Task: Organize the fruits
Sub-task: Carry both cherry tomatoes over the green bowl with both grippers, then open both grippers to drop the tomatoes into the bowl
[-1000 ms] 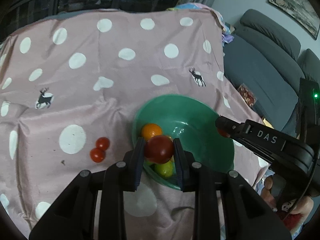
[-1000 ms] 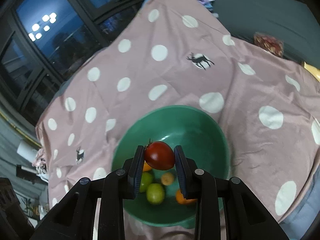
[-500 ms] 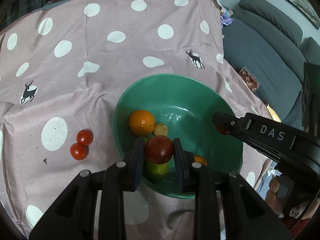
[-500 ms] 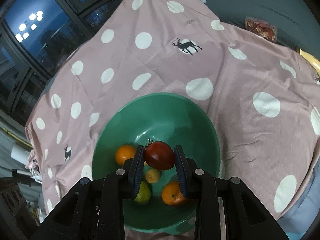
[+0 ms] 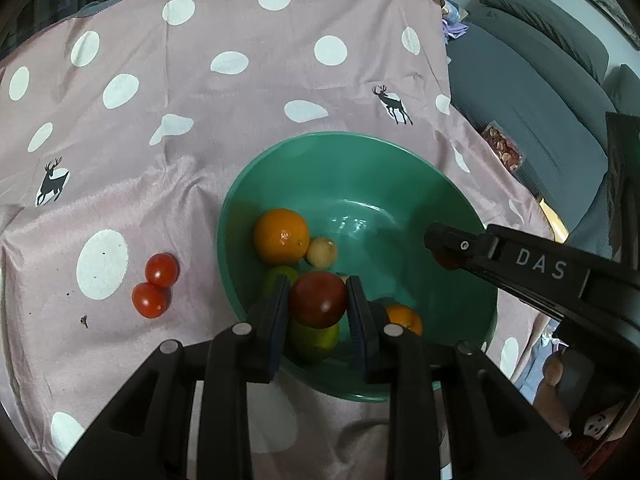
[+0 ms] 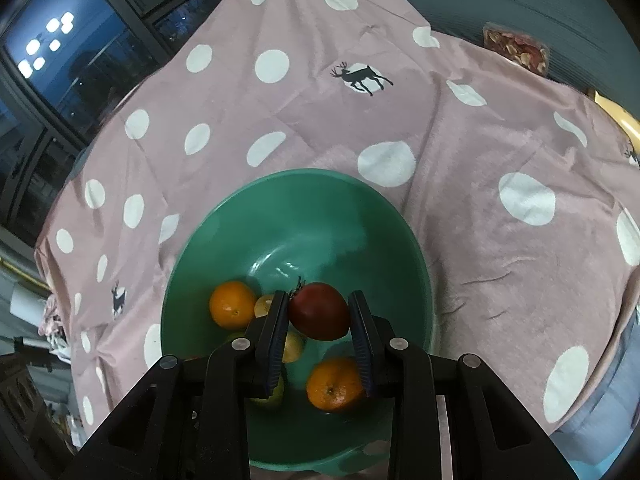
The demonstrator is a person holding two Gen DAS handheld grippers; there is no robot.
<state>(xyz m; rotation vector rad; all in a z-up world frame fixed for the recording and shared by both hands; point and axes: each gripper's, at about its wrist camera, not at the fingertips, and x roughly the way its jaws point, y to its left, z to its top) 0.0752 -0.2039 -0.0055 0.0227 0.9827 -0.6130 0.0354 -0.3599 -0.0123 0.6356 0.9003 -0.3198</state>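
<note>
Left wrist view: the left gripper [image 5: 318, 304] holds a dark red tomato [image 5: 318, 299] pinched between its two pads, the jaws closed only to the fruit's width. Over the last second the green bowl [image 5: 400, 160] has shifted from the lower right of the frame to its centre and grown larger, so that the held tomato now hangs over the bowl's interior instead of its near rim. Below it lie a large orange [image 5: 281, 236], a small pale fruit [image 5: 321, 252], a green fruit [image 5: 314, 338] and a small orange [image 5: 404, 318]. Two small red tomatoes [image 5: 155, 285], touching each other, remain on the pink dotted cloth [image 5: 200, 92] at centre left, just outside the bowl.

Right wrist view: the right gripper [image 6: 318, 312] likewise clamps a second dark red tomato [image 6: 320, 311], stem to the upper left, jaws closed on it. Here too the bowl [image 6: 296, 188] has moved toward frame centre, and the tomato sits above the bowl floor, with an orange [image 6: 232, 304] to the left and another orange [image 6: 336, 384] beneath it.

Interpretation: both grippers have finished the carry and appear placed for release. Opening the jaws would probably drop each tomato among the gathered fruit. The pair on the cloth would then be the only loose fruit visible.
</note>
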